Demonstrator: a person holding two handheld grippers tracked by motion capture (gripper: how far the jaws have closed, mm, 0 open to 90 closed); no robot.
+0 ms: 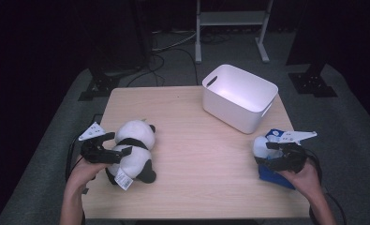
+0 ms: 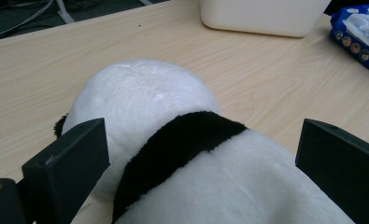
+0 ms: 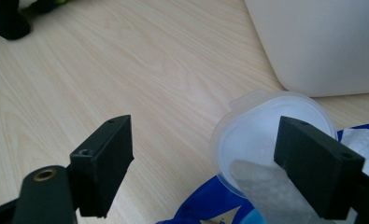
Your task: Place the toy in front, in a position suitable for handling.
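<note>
Pale wood-grain table (image 1: 206,154) in a dark room, cables on the grey floor behind it. Soft white-and-black plush panda (image 1: 133,150) lies on its side at the table's left, near the front edge, sewn tag toward the person. Left gripper (image 1: 119,153) straddles its body: in the left gripper view the jaws stand wide on either side of the white belly and black band (image 2: 182,140), not visibly pressing in, so released, nothing held yet.

Blue plastic wet-wipe pack with a round translucent white lid (image 1: 267,159) sits at the right front edge. Right gripper (image 1: 271,152) is over it, jaws spread; in the right gripper view one jaw overlaps the lid (image 3: 266,140), the other is over bare wood. Also released, no grip.

White rectangular plastic bin with slot handles (image 1: 241,96) stands well apart at the back right, empty from what shows.

Risks, as a judgement:
- Plush is squashy and rounded; a shallow pinch could slip off the fur or catch only the tag.
- Right jaws sit off-centre on the pack; closing now may clip just the lid, popping it or tipping the pack.
- Pack is near the table edge; a nudge could push it off.
- Both loads heading for one bin could collide.
</note>
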